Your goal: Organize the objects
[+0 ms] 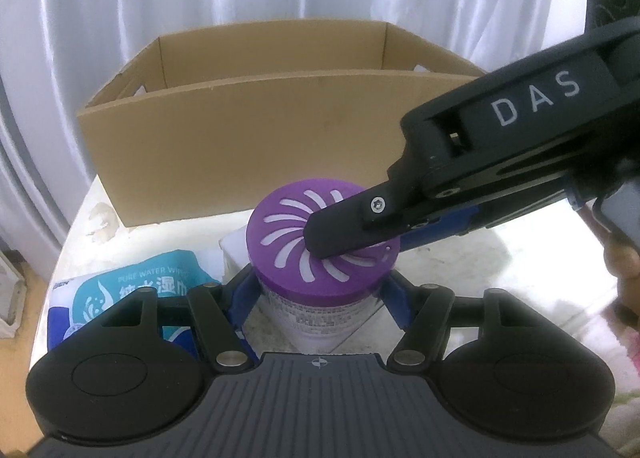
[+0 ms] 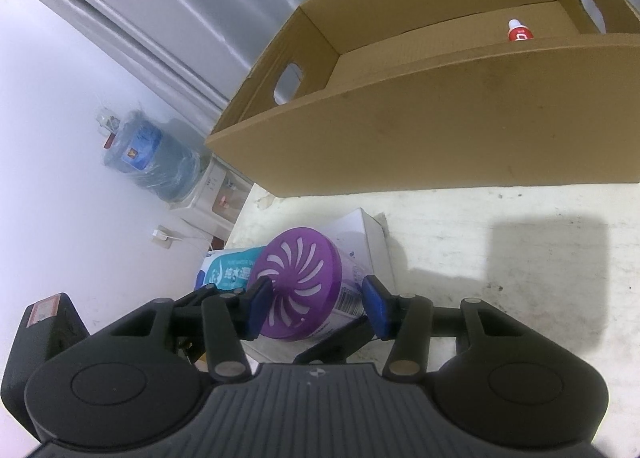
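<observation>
A white jar with a purple slotted lid [image 1: 316,242] stands on the white table. My left gripper [image 1: 320,298] is shut on the jar's body just below the lid. My right gripper [image 2: 316,308] reaches in from the right, its jaws open on either side of the purple lid [image 2: 298,282]. It also shows in the left wrist view [image 1: 344,226], lying across the lid's top. The open cardboard box [image 1: 256,126] stands behind the jar. In the right wrist view the box [image 2: 440,130] holds a small red-and-white bottle [image 2: 519,32].
A blue and white wet-wipes pack [image 1: 132,290] lies left of the jar, and a white carton [image 2: 368,242] stands behind it. A water dispenser [image 2: 160,166] stands off the table's left edge. Curtains hang behind the box.
</observation>
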`<state>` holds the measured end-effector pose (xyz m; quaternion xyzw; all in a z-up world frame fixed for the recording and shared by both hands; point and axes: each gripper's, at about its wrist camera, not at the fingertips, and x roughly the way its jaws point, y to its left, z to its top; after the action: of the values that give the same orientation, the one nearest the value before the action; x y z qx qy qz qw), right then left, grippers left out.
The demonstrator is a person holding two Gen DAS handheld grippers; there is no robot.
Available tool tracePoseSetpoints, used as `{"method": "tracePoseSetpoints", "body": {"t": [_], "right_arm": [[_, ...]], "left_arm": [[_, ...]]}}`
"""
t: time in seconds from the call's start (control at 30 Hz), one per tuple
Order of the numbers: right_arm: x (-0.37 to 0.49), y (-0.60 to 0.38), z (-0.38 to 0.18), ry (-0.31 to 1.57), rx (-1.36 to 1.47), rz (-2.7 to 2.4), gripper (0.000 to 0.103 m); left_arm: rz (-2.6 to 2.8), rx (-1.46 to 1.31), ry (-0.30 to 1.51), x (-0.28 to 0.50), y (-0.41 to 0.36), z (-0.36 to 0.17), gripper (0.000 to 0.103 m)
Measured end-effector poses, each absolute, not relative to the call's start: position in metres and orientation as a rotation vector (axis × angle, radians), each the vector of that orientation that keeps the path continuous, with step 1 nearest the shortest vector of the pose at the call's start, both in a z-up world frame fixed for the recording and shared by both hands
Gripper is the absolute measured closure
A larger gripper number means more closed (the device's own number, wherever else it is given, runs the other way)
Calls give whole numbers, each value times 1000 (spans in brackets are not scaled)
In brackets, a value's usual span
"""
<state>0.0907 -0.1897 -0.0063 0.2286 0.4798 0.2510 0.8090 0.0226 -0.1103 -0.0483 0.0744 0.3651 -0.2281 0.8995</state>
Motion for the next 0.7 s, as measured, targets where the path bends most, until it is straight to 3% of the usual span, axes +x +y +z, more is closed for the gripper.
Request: {"method": "tracePoseSetpoints", "body": {"t": [0.7], "right_arm": [[87, -193, -7, 1025, 512, 538, 52]], "left_arm": [[-454, 151, 761, 16, -114, -46, 38]]}}
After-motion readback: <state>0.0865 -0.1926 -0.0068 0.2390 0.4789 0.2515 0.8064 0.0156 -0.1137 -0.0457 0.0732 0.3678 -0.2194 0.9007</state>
